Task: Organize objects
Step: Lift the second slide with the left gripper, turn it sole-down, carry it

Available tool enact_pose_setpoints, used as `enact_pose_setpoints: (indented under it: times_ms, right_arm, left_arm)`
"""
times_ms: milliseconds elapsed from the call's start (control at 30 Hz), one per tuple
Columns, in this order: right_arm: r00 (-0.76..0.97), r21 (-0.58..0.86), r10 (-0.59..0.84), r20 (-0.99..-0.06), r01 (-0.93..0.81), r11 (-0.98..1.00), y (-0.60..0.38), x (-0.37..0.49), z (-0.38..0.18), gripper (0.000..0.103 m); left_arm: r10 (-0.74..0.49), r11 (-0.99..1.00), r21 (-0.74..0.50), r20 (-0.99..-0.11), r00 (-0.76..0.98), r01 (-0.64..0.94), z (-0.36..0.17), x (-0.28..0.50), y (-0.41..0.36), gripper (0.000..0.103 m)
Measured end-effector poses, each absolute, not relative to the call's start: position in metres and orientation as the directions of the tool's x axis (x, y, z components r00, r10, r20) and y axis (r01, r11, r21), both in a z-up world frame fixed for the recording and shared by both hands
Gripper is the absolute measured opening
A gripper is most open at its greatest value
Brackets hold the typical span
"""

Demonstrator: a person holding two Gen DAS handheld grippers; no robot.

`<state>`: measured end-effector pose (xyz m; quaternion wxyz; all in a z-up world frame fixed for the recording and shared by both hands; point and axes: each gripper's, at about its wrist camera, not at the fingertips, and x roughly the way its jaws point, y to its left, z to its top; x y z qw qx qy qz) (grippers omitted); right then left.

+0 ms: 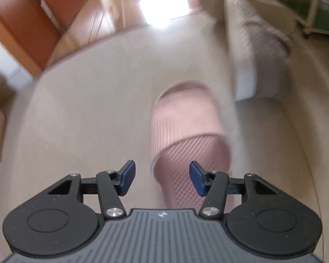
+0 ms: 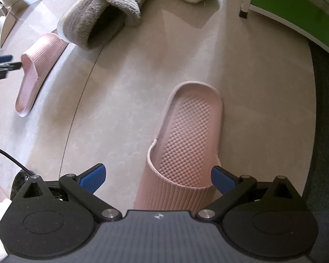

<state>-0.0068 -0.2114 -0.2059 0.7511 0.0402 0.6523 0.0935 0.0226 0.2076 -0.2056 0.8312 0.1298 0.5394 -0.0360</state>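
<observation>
Left gripper [image 1: 162,178] pointed steeply downward, blue pads [image 1: 129,176] held apart, nothing pressed between them. Right gripper [image 2: 159,178] likewise aimed down, pads [image 2: 94,178] spread wider than the left pair, nothing clamped. Left gripper's fingertips [image 2: 4,62] showed far off to the left of the right tongs, at the edge of the right wrist view.
</observation>
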Motion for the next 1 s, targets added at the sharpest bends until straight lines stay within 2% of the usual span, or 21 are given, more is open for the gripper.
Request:
enact_pose_setpoints:
  times_ms: [100,133,167,233,333,500,600,700,867,1000]
  right_arm:
    - [0.142,0.190,0.204,-0.969,-0.108,0.976,-0.209,-0.007,-0.201,0.103]
    - [0.145,0.190,0.206,-0.968,-0.114,0.975,-0.207,-0.007,-0.199,0.103]
    - [0.150,0.192,0.209,-0.966,-0.122,0.974,-0.207,-0.007,-0.197,0.103]
    - [0.158,0.191,0.212,-0.964,-0.140,0.972,-0.205,-0.007,-0.193,0.103]
    - [0.174,0.188,0.218,-0.960,-0.170,0.967,-0.202,-0.008,-0.186,0.103]
    - [0.235,0.165,0.218,-0.947,-0.227,0.960,-0.207,-0.012,-0.168,0.103]
    - [0.264,0.126,0.191,-0.946,-0.243,0.962,-0.217,-0.015,-0.156,0.103]
    - [0.287,0.085,0.139,-0.948,-0.193,0.978,-0.234,-0.020,-0.142,0.103]
    - [0.304,0.113,0.144,-0.942,-0.116,0.987,-0.273,-0.034,-0.107,0.103]
    - [0.339,0.085,0.123,-0.933,-0.123,0.989,-0.297,-0.046,-0.083,0.103]
  left_arm:
    - [0.037,0.979,0.113,-0.918,0.395,0.171,-0.225,0.042,0.215,0.054]
    - [0.035,0.980,0.107,-0.921,0.389,0.166,-0.229,0.048,0.215,0.051]
    - [0.036,0.981,0.105,-0.921,0.388,0.160,-0.233,0.056,0.215,0.046]
    - [0.026,0.988,0.084,-0.916,0.401,0.130,-0.233,0.063,0.217,0.019]
    - [0.033,0.998,0.052,-0.923,0.384,0.041,-0.231,0.063,0.223,0.012]
    - [0.079,0.997,0.074,-0.933,0.351,-0.029,-0.200,0.036,0.221,0.010]
    - [0.086,0.996,0.085,-0.935,0.344,-0.018,-0.166,0.023,0.209,0.010]
    - [0.060,0.998,0.061,-0.939,0.340,-0.007,-0.127,0.017,0.191,0.010]
    - [-0.023,0.986,0.038,-0.931,0.364,0.161,-0.060,0.022,0.128,0.010]
    - [-0.102,0.951,0.017,-0.925,0.366,0.309,-0.034,0.034,0.063,0.010]
